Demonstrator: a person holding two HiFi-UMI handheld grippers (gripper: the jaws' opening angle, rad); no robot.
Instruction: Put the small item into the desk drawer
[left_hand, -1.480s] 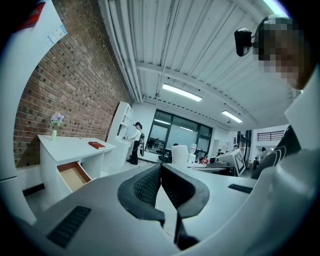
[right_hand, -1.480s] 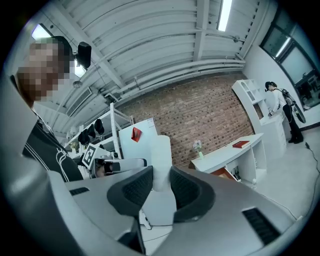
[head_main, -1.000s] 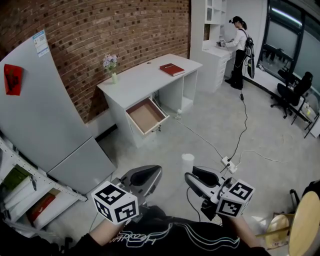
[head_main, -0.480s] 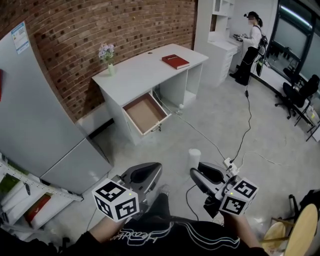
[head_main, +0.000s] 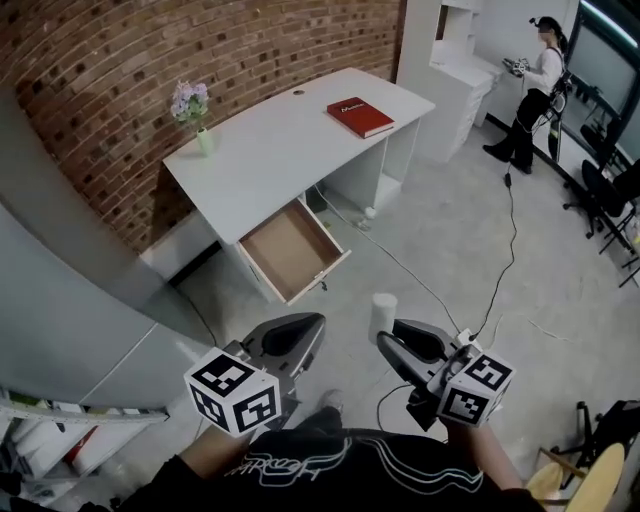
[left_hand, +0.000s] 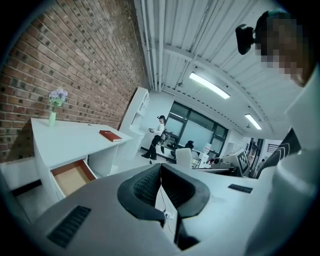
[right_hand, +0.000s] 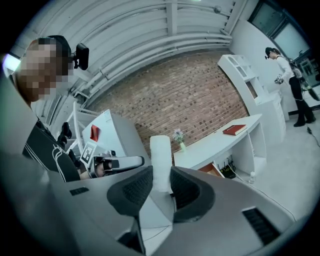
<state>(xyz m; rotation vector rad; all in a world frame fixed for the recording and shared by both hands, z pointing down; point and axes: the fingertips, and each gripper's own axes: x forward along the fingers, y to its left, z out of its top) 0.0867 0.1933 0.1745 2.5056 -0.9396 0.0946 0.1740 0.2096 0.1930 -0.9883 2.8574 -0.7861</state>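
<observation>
White desk against the brick wall is the reference.

Head view:
- The desk's drawer is pulled right out at the near edge, and its brown inside is bare.
- A red book lies flat on the desktop towards the right end. A small vase of flowers stands at the left end by the wall.
- Both grippers are well short of the desk, low in frame over the grey floor.
- The left gripper points roughly at the drawer.
- The right gripper sits beside it with a small white cylinder upright at its tips. The cylinder is nearer the person than the drawer and not over it.
- Another person stands far beyond the desk's right end, and a cable trails across the floor on that side.

Left gripper view:
- The left gripper has its jaws closed, tips meeting, nothing between them.
- The desk is ahead to the left, with the drawer open under it and the red book and vase on top.

Right gripper view:
- The right gripper is part closed, with both pads pressed on the sides of the white cylinder. The cylinder stands upright and sticks out well above the jaws.
- The desk is ahead to the right, carrying the book. Only a sliver of the drawer shows below the desktop.
- The left gripper is visible off to the left.
</observation>
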